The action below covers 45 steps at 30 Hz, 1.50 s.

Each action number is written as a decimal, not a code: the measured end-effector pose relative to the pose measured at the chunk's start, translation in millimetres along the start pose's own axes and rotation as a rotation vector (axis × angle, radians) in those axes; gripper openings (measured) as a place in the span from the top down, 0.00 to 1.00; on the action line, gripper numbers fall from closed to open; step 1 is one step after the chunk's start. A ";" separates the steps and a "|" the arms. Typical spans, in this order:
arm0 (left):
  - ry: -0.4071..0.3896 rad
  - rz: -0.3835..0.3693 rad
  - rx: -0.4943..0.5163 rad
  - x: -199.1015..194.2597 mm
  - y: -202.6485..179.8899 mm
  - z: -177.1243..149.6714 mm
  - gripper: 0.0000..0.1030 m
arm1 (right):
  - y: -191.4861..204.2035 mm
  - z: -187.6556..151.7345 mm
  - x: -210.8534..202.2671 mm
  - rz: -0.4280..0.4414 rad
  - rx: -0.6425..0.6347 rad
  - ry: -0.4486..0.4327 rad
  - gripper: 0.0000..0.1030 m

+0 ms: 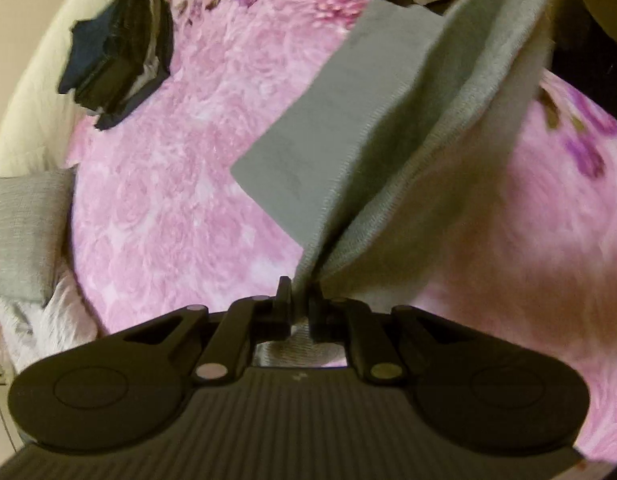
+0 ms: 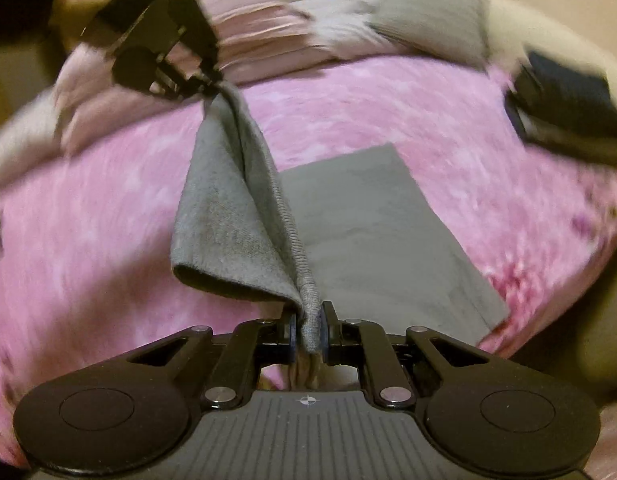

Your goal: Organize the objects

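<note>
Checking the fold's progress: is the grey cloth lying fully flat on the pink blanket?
No: the grey cloth hangs raised between both grippers, only its far part resting on the pink blanket.

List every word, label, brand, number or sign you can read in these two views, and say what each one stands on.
No readable text in either view.
Gray cloth: faint dark marks on its flat part, too blurred to read.
Right gripper: a small crosshair sign on its ribbed body, no letters.
Pink floral blanket: pattern only.

Cloth (image 2: 372, 240) on bed (image 2: 108, 240), folded pile (image 2: 568, 108) seemingly behind
</note>
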<state>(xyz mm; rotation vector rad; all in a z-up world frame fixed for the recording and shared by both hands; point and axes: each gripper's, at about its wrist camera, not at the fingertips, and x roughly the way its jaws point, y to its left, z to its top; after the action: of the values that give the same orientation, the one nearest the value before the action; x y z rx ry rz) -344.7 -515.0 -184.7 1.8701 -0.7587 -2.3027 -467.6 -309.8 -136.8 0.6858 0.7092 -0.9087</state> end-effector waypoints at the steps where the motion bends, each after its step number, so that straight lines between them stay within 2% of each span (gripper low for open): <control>1: 0.011 -0.024 -0.004 12.1 13.7 13.7 0.94 | -19.9 2.6 2.5 0.026 0.055 0.005 0.93; 6: 0.079 -0.187 0.013 98.9 69.3 74.8 0.94 | -120.3 14.7 29.4 0.169 0.295 0.070 0.93; 11: 0.167 -0.352 0.024 180.6 89.3 104.8 0.94 | -190.2 -5.5 62.4 0.255 0.540 0.099 0.93; 14: 0.185 -0.399 -0.001 203.1 95.2 109.5 0.94 | -216.3 -15.8 74.5 0.290 0.660 0.109 0.93; 18: 0.156 -0.441 -0.066 201.0 111.9 109.3 0.94 | -227.7 -19.6 67.4 0.315 0.732 0.100 0.93; 23: 0.121 -0.454 -0.165 212.5 124.3 109.1 0.93 | -240.6 -34.1 70.4 0.290 0.806 0.098 0.93; 26: 0.124 -0.435 -0.203 220.3 122.3 109.6 0.89 | -242.4 -32.7 76.4 0.270 0.792 0.111 0.93; 29: 0.094 -0.423 -0.306 210.1 131.6 97.3 0.85 | -243.3 -30.8 71.0 0.246 0.768 0.103 0.90; 30: 0.078 -0.405 -0.350 202.6 136.5 90.2 0.78 | -242.1 -30.3 67.5 0.225 0.766 0.100 0.87; 31: 0.063 -0.371 -0.393 195.7 141.9 83.3 0.67 | -242.8 -30.1 64.7 0.206 0.775 0.097 0.85; 32: 0.052 -0.321 -0.442 188.1 148.0 75.7 0.63 | -243.4 -29.0 61.5 0.187 0.785 0.096 0.81; 34: 0.039 -0.273 -0.562 173.4 162.8 57.5 0.63 | -242.6 -26.2 54.3 0.134 0.790 0.092 0.76; 37: 0.012 -0.253 -0.690 156.5 168.5 34.4 0.63 | -233.8 -13.0 37.8 0.067 0.720 0.026 0.75; 41: 0.024 -0.294 -0.693 160.4 142.3 29.8 0.63 | -216.4 5.3 39.1 0.096 0.635 -0.023 0.73; 43: 0.048 -0.267 -0.694 173.4 130.7 30.0 0.64 | -209.0 14.2 51.4 0.093 0.584 -0.024 0.70; 45: 0.032 -0.255 -0.743 184.3 126.8 28.0 0.64 | -207.0 19.4 59.8 0.065 0.555 -0.028 0.62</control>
<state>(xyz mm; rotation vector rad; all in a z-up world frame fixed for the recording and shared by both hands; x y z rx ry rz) -448.0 -683.6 -293.0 1.6832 0.3405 -2.2156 -616.9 -443.6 -218.1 1.1761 0.4028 -1.0622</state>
